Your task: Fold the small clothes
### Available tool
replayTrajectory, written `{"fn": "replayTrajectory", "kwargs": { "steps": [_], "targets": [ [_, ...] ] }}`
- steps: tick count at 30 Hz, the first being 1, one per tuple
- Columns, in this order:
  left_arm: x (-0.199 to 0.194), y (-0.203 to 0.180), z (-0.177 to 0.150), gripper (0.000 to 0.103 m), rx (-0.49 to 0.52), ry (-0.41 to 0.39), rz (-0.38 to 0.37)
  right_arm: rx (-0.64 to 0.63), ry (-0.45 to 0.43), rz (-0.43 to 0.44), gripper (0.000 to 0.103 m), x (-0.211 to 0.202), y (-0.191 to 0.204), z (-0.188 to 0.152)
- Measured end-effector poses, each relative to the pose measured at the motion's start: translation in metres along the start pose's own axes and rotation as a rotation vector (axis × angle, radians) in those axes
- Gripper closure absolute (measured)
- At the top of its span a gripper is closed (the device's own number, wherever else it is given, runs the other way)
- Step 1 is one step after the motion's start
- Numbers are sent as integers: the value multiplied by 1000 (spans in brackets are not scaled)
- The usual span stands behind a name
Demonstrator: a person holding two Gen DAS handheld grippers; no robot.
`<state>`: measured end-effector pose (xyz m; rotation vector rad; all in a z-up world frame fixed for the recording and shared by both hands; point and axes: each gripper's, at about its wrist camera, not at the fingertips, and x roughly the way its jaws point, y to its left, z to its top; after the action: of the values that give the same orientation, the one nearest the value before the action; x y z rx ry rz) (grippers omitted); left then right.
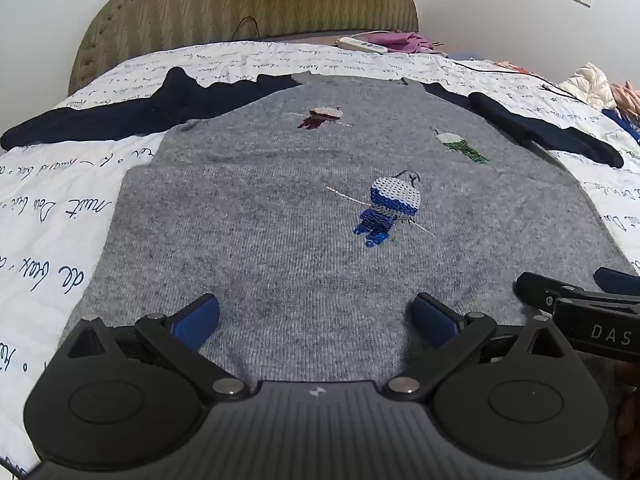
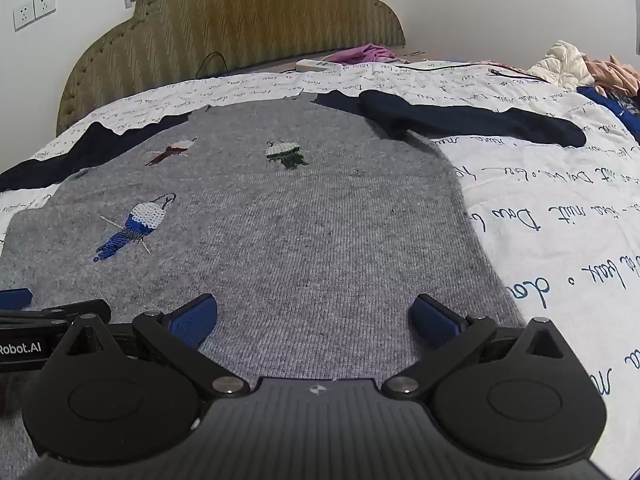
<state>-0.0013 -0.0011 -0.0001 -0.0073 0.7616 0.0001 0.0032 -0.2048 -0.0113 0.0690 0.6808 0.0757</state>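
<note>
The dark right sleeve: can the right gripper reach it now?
Probably yes. The right gripper is open over the grey sweater, and nothing lies between it and the sleeve.

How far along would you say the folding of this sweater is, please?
Done: the grey sweater lies spread flat on the bed, navy sleeves out. In hand: nothing; left gripper and right gripper have open jaws over its hem. Left: every fold.
</note>
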Motion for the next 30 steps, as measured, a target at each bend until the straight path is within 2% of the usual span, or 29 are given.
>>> {"fn": "replayTrajectory", "kwargs": {
  "steps": [3, 8, 30],
  "targets": [
    [-2, -1, -5, 0, 10, -32, -10, 1, 0, 0, 1, 0, 0, 0],
    [-1, -3, -3, 0, 14, -24, 11, -1, 0, -1, 1, -1, 0, 0],
    [-2, -4, -7, 0, 13, -39, 13, -2, -1, -1, 1, -1, 0, 0]
  ]
}}
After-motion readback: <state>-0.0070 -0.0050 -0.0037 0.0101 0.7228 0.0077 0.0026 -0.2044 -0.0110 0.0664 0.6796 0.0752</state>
